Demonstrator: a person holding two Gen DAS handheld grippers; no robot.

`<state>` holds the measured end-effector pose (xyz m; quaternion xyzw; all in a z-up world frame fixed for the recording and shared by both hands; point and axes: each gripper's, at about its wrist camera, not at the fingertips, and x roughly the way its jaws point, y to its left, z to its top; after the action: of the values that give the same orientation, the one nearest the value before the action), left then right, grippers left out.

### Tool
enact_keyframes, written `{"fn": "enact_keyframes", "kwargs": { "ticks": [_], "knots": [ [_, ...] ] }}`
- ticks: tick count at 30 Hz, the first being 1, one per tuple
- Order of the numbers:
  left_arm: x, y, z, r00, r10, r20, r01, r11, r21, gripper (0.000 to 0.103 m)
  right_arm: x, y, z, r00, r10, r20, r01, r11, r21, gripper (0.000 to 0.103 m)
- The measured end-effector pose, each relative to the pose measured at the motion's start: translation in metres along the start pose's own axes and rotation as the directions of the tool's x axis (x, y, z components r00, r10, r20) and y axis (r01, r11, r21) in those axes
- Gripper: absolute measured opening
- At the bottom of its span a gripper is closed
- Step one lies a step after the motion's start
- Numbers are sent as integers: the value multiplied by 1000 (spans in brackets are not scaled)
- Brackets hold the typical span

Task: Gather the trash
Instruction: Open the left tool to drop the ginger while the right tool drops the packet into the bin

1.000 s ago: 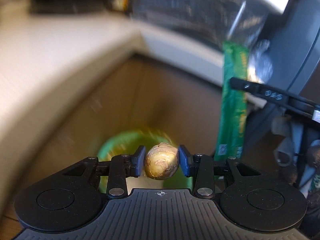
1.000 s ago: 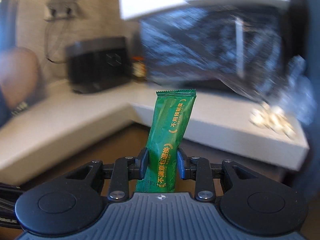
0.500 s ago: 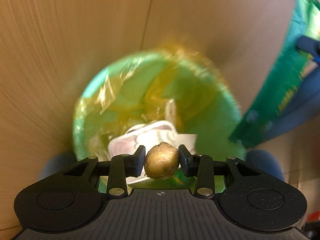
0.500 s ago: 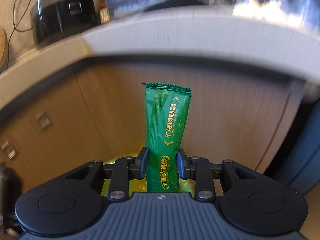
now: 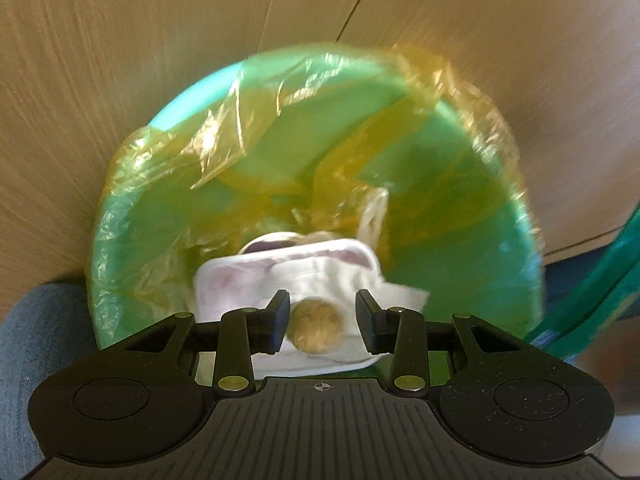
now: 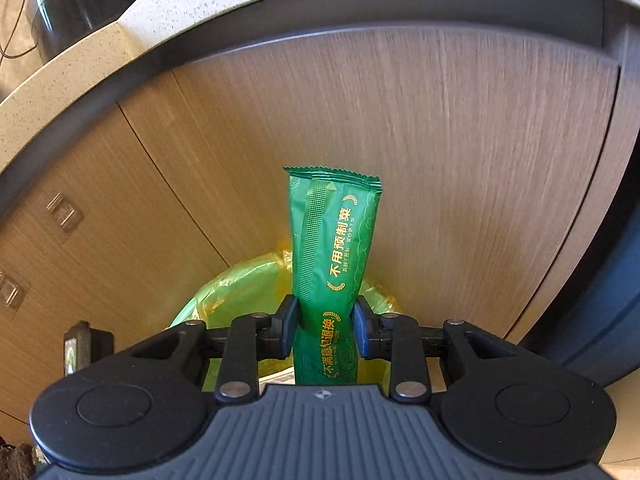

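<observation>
Fingers of the left gripper (image 5: pixel 318 320) stand apart around a dropping brown shell (image 5: pixel 316 328), while the right gripper (image 6: pixel 325 330) pinches the light, crinkly, slippery green wrapper (image 6: pixel 334 248) low, lower centre.

Setting: domestic kitchen. Evidence: speckled pale stone countertop (image 6: pixel 132 36) with a rounded edge, running above wood-grain cabinet doors (image 6: pixel 460 168). Black countertop appliance (image 6: pixel 80 4) with a small front panel, cable beside it. Clear adhesive hooks (image 6: pixel 60 210) stuck on one door. Green waste bin (image 5: pixel 460 208) with a yellow plastic liner (image 5: pixel 248 120), standing against the cabinet fronts.
</observation>
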<state>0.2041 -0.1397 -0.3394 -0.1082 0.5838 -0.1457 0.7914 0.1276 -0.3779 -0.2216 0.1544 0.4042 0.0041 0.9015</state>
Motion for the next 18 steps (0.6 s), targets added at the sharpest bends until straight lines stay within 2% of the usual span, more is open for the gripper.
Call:
{"fn": "enact_keyframes", "kwargs": {
  "ticks": [6,10,14,18],
  "knots": [
    [-41,9,0,994,-50,93,56,997,-60,40,12,-9,2,998,-4,-62,9,997,73,28],
    [-75,17,-9,987,-71,144,77,996,-37,40,13,-6,1,996,44,-76,-34,991,126,28],
    [-97,27,-24,987,-58,152,63,998,-31,40,13,13,2,997,62,-50,-53,983,173,28],
    [-120,37,-33,979,-99,176,108,993,-41,40,20,40,1,1000,23,-19,-19,977,213,28]
  ]
}}
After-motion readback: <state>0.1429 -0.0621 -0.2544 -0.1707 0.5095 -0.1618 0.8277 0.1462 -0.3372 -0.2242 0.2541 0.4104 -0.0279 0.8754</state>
